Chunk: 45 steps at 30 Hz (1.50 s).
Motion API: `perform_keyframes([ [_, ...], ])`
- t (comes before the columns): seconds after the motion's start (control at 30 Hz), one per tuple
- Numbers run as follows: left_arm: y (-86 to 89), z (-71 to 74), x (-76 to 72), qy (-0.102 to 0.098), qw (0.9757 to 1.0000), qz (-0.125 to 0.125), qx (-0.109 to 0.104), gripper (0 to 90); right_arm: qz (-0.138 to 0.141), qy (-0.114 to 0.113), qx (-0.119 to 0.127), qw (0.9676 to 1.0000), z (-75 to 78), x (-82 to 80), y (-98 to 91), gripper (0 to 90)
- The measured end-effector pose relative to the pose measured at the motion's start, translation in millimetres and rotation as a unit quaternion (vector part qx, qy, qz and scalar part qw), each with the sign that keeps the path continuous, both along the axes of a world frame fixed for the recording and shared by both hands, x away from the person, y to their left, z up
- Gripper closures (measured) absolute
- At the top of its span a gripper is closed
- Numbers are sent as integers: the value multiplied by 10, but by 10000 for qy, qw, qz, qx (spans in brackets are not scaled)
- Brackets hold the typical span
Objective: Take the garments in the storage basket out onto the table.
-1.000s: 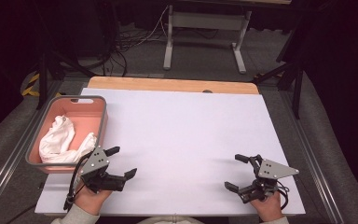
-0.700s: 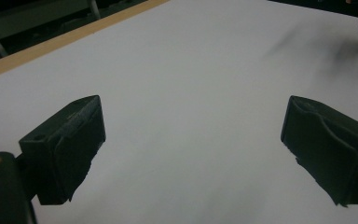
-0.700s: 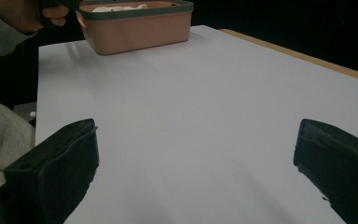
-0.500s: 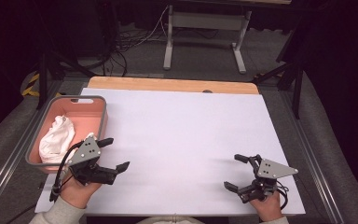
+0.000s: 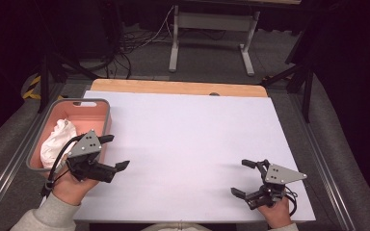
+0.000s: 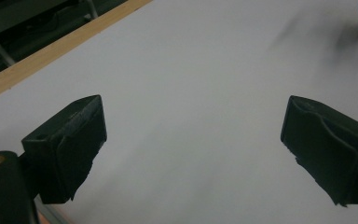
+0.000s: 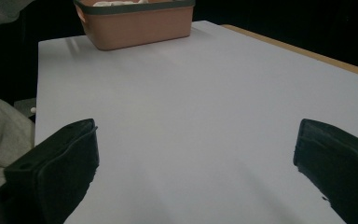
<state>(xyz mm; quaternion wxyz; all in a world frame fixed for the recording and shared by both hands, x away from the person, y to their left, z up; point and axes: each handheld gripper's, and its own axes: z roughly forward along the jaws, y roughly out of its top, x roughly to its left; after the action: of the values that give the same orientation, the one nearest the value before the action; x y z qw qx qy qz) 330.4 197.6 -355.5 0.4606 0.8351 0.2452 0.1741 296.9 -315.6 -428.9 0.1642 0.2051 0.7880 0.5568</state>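
The white cloth [image 5: 57, 141] lay crumpled inside the pink bin [image 5: 103, 107] at the left edge of the white table [image 5: 188, 144]. Nothing had been lifted out, so the work appeared to be at its start, with the grasp and removal of the cloth judged to remain.

The left gripper [image 5: 116, 152] hovered just beside the bin's near right corner, jaws spread wide and empty, pointing across the bare table rather than into the bin. The right gripper [image 5: 243, 178] sat low near the front right of the table, well apart from the bin, jaws also wide and empty, angled toward the bin [image 7: 135, 23].
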Motion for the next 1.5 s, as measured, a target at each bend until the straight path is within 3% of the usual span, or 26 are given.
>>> perform_keyframes([
  [0.17,66,49,39,-15,10000,90,13,79,19,-9,-22,10000,0,2,9,6],
  [0.47,217,139,117,71,9993,289,220,71,29,17,-25,10000,-3,6,11,6],
  [0.83,456,219,199,88,9973,618,378,70,39,26,-36,10000,-5,8,15,6],
  [0.93,513,221,222,180,9966,699,385,72,41,30,-38,10000,-5,6,15,6],
  [1.5,855,115,432,488,9891,1211,679,71,49,59,-60,10000,-15,12,19,6],
])
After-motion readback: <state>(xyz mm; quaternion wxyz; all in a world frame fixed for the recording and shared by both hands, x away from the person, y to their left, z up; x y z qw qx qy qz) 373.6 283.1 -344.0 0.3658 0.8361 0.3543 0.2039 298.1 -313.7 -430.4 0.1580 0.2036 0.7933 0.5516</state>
